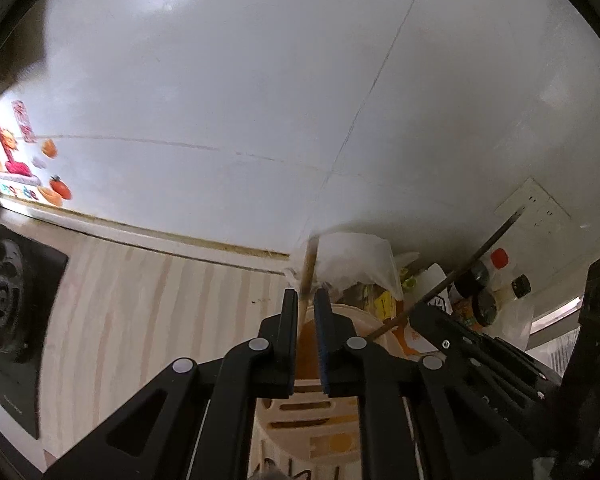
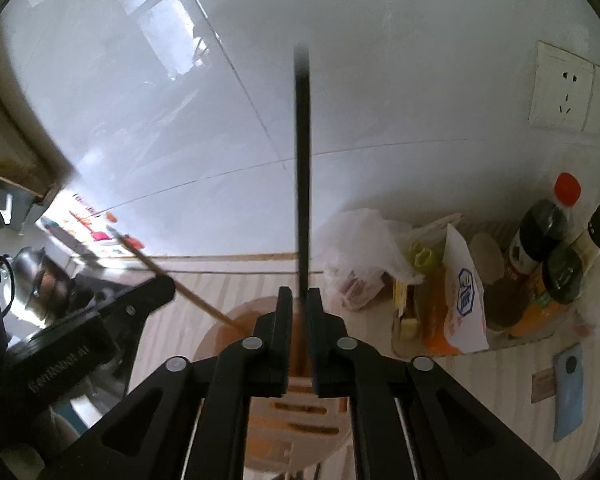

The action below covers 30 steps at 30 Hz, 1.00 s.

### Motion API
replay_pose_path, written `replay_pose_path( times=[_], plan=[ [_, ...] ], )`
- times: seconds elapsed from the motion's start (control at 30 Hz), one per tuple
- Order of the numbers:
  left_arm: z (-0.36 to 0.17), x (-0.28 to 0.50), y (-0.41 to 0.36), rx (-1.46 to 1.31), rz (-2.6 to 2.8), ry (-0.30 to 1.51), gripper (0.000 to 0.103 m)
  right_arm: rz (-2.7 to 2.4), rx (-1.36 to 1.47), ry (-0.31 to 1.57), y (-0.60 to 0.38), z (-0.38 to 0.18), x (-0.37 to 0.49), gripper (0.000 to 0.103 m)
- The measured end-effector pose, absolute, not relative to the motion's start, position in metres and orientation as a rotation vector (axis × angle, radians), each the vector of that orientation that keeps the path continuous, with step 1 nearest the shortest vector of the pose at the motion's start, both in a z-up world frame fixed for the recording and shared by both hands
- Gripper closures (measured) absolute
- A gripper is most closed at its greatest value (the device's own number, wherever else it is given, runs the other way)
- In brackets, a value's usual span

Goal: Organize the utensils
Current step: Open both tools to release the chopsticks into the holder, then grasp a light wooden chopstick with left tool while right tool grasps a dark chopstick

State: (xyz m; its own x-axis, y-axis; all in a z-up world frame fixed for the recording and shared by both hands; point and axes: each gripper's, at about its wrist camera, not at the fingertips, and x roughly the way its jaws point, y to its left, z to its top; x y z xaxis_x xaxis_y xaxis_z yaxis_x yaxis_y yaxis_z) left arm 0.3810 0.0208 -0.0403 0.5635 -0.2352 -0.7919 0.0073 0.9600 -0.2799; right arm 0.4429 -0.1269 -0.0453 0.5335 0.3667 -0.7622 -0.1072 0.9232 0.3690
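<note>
Over the round, slotted beige utensil holder on the pale wood-grain counter, two thin sticks are being presented. A light wooden chopstick is being framed by the left gripper, jaws narrow, contact unclear. A slim, dark, straight chopstick is being kept upright between the right gripper jaws, equally narrow. Glossy white tiles are being reflected behind.
</note>
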Motion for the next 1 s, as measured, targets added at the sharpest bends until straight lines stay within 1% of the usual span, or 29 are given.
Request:
replay_pose_path(
  times=[0.03, 0.07, 0.1, 0.13, 0.17, 0.23, 0.3, 0.33, 0.37, 0.4, 0.47, 0.5, 0.57, 0.63, 0.77, 0.9, 0.93, 0.97, 1.0],
  plan=[
    [-0.036, 0.377, 0.021, -0.252, -0.137, 0.953, 0.087, 0.291, 0.297, 0.965, -0.130, -0.041, 0.439, 0.080],
    [-0.029, 0.372, 0.024, -0.239, -0.118, 0.936, 0.069, 0.293, 0.299, 0.957, -0.133, -0.038, 0.435, 0.072],
    [-0.025, 0.369, 0.025, -0.227, -0.100, 0.928, 0.057, 0.294, 0.300, 0.951, -0.135, -0.034, 0.431, 0.070],
    [-0.020, 0.364, 0.028, -0.217, -0.080, 0.912, 0.035, 0.291, 0.305, 0.942, -0.139, -0.031, 0.426, 0.066],
    [-0.016, 0.358, 0.031, -0.210, -0.062, 0.889, 0.026, 0.290, 0.315, 0.931, -0.144, -0.027, 0.420, 0.062],
    [-0.010, 0.347, 0.036, -0.184, -0.028, 0.852, 0.025, 0.280, 0.326, 0.915, -0.152, -0.020, 0.410, 0.057],
    [-0.008, 0.337, 0.039, -0.152, 0.011, 0.836, 0.019, 0.263, 0.333, 0.901, -0.159, -0.015, 0.399, 0.053],
    [-0.008, 0.331, 0.040, -0.141, 0.030, 0.825, 0.007, 0.245, 0.334, 0.896, -0.164, -0.013, 0.391, 0.050],
    [-0.009, 0.326, 0.041, -0.133, 0.045, 0.816, 0.000, 0.238, 0.337, 0.886, -0.168, -0.011, 0.384, 0.046],
    [-0.010, 0.320, 0.041, -0.121, 0.061, 0.807, 0.000, 0.228, 0.338, 0.872, -0.171, -0.009, 0.377, 0.044],
    [-0.015, 0.311, 0.041, -0.095, 0.085, 0.805, 0.000, 0.203, 0.334, 0.852, -0.177, -0.007, 0.363, 0.034],
    [-0.019, 0.305, 0.042, -0.089, 0.096, 0.807, 0.000, 0.195, 0.338, 0.841, -0.180, -0.007, 0.355, 0.033],
    [-0.027, 0.297, 0.044, -0.088, 0.104, 0.821, 0.000, 0.171, 0.337, 0.829, -0.186, -0.010, 0.344, 0.020],
    [-0.039, 0.288, 0.044, -0.078, 0.115, 0.844, 0.000, 0.146, 0.325, 0.828, -0.190, -0.018, 0.335, 0.015],
    [-0.067, 0.276, 0.037, -0.039, 0.136, 0.915, 0.000, 0.098, 0.296, 0.897, -0.194, -0.047, 0.323, 0.015],
    [-0.107, 0.267, 0.033, -0.045, 0.143, 1.014, 0.000, 0.065, 0.287, 1.001, -0.195, -0.085, 0.318, 0.015],
    [-0.118, 0.265, 0.031, -0.039, 0.145, 1.038, 0.000, 0.059, 0.287, 1.034, -0.195, -0.096, 0.317, 0.017],
    [-0.130, 0.264, 0.028, -0.027, 0.150, 1.061, 0.000, 0.060, 0.287, 1.075, -0.195, -0.109, 0.316, 0.023],
    [-0.140, 0.262, 0.026, -0.019, 0.154, 1.083, 0.000, 0.067, 0.291, 1.108, -0.195, -0.121, 0.317, 0.026]
  ],
)
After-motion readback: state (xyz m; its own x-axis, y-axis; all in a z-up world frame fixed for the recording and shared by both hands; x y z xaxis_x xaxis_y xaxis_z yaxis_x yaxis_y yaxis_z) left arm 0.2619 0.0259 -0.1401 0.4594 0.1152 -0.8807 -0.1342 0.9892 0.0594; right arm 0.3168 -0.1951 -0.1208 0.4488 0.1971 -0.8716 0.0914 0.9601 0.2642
